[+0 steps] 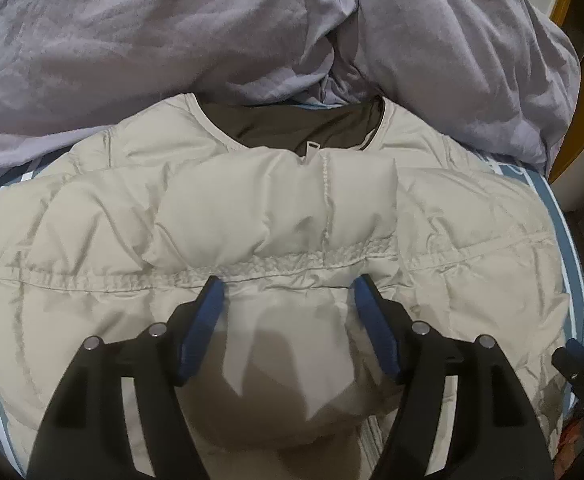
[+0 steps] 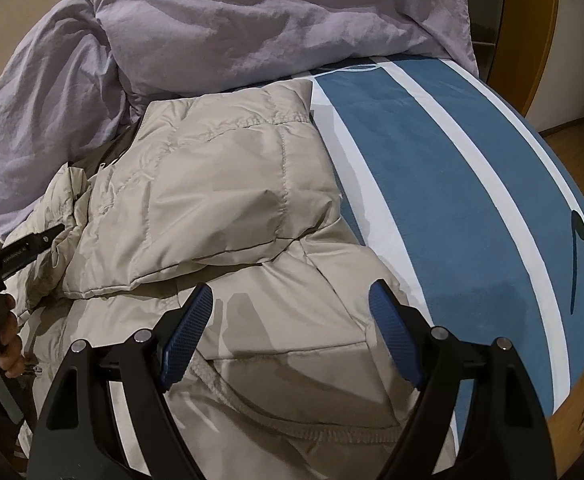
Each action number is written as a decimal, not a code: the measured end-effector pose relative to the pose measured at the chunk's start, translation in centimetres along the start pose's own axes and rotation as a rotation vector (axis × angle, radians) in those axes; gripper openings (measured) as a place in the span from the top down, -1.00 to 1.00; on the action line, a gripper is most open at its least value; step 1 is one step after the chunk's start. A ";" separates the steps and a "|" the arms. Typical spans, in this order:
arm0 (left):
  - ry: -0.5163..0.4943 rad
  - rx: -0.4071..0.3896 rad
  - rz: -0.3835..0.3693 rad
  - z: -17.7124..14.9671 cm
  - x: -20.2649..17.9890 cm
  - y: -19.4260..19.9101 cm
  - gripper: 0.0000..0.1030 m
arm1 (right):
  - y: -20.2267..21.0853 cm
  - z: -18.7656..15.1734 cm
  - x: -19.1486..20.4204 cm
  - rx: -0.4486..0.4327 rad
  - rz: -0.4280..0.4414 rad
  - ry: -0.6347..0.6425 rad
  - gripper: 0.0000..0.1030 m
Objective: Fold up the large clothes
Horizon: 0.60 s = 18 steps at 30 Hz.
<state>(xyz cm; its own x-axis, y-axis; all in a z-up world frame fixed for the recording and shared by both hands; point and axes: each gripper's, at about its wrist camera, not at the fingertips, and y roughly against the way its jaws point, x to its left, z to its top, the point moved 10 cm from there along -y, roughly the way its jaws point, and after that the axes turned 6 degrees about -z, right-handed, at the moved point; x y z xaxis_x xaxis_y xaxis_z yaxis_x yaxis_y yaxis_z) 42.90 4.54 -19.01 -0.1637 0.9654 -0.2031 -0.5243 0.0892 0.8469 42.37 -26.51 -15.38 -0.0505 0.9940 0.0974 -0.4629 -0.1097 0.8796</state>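
Note:
A beige quilted puffer jacket [image 1: 251,208] lies spread on the bed, its dark-lined collar [image 1: 292,124] at the far side and a sleeve folded across its chest. My left gripper [image 1: 287,284] is open just above the jacket's middle, with a puff of fabric between its blue pads but not clamped. In the right wrist view the jacket [image 2: 211,208] has a sleeve folded over its body. My right gripper [image 2: 292,292] is open above the jacket's right edge. The left gripper's tip [image 2: 31,244] shows at the left, over the jacket.
A lilac crumpled duvet [image 1: 211,40] is heaped behind the jacket; it also shows in the right wrist view [image 2: 231,20]. The blue sheet with white stripes [image 2: 452,200] lies to the right. A wooden bed frame [image 2: 544,40] and floor lie beyond the bed's right edge.

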 end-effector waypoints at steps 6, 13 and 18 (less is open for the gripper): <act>0.003 0.000 -0.005 0.1 0.1 -0.6 -0.34 | 0.0 0.2 0.4 0.002 0.003 0.014 -0.59; 0.049 -0.040 -0.039 -0.5 1.0 2.8 -0.36 | 0.9 0.3 1.2 -0.005 0.014 0.027 -0.61; 0.045 -0.064 -0.006 -2.3 2.5 6.0 -0.38 | 2.0 -0.1 1.8 -0.017 0.024 0.044 -0.63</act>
<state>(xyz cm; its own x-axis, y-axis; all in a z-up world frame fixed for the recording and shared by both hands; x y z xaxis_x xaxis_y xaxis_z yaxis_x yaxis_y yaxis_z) 37.47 6.89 -15.53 -0.1972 0.9528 -0.2308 -0.5773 0.0774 0.8129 41.30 -24.90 -13.50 -0.1007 0.9901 0.0977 -0.4758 -0.1342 0.8693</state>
